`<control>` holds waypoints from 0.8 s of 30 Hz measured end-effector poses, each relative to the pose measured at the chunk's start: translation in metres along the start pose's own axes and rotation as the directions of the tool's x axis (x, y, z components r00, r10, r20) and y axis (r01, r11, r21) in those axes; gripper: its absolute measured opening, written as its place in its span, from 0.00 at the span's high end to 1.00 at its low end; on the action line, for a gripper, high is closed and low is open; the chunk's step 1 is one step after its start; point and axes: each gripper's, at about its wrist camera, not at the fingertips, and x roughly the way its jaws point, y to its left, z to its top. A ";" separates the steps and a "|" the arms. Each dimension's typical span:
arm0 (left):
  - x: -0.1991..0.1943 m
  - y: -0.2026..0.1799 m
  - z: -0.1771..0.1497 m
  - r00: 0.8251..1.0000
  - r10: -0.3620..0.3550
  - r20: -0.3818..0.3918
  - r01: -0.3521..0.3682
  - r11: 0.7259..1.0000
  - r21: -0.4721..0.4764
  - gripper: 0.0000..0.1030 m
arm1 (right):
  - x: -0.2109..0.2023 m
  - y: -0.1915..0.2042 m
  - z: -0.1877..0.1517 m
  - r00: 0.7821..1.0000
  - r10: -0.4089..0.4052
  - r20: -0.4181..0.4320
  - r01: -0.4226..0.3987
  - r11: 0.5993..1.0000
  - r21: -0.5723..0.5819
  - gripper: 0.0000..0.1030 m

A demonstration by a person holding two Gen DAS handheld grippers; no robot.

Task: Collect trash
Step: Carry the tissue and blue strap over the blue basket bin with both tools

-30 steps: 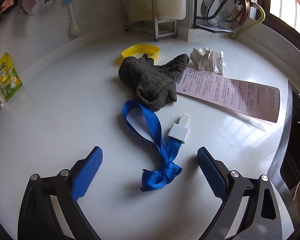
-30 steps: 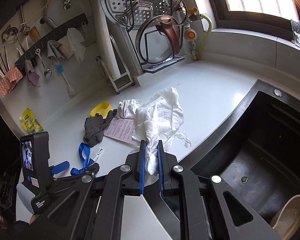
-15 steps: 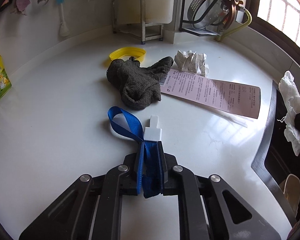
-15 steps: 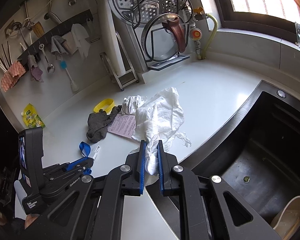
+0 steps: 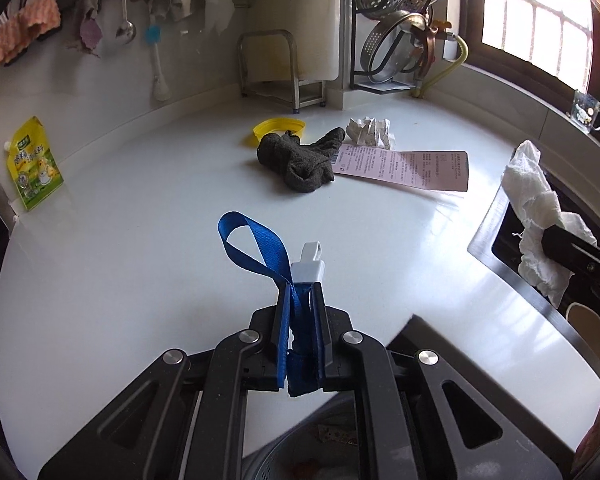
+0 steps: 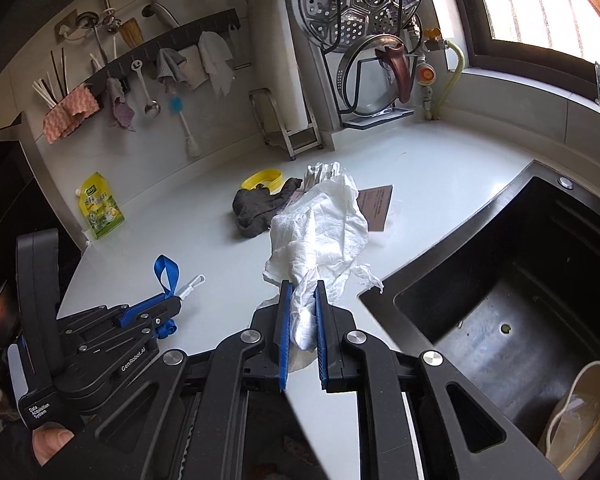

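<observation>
Both loaded for binning: left gripper (image 5: 300, 320) fingers pinched tight on the blue strap (image 5: 256, 246), raised clear of the counter (image 5: 140, 240), right gripper (image 6: 300, 320) fingers clamped on crumpled white tissue (image 6: 324, 224) near the sink (image 6: 540, 280).

On the counter (image 5: 148, 216) a sock (image 5: 296, 160) lies in the middle. A ring (image 5: 278, 126) sits just behind it at 11 o'clock. A paper ball (image 5: 370, 133) sits at its 1 o'clock. A flat paper (image 5: 412, 170) lies at its 3 o'clock, touching it. The sink (image 6: 512, 288) is far off at 3 o'clock. A pouch (image 5: 34, 164) leans on the wall at 9 o'clock.
</observation>
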 end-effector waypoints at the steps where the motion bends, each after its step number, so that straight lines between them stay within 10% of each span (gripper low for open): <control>1: -0.008 0.001 -0.004 1.000 -0.001 0.009 0.001 1.000 0.003 0.90 | -0.005 0.004 -0.008 1.000 0.007 -0.003 -0.007 1.000 0.006 0.90; 24: -0.074 0.015 -0.116 1.000 0.021 0.013 -0.021 1.000 -0.012 0.90 | -0.054 0.059 -0.139 0.989 0.016 -0.150 -0.021 0.999 -0.032 0.90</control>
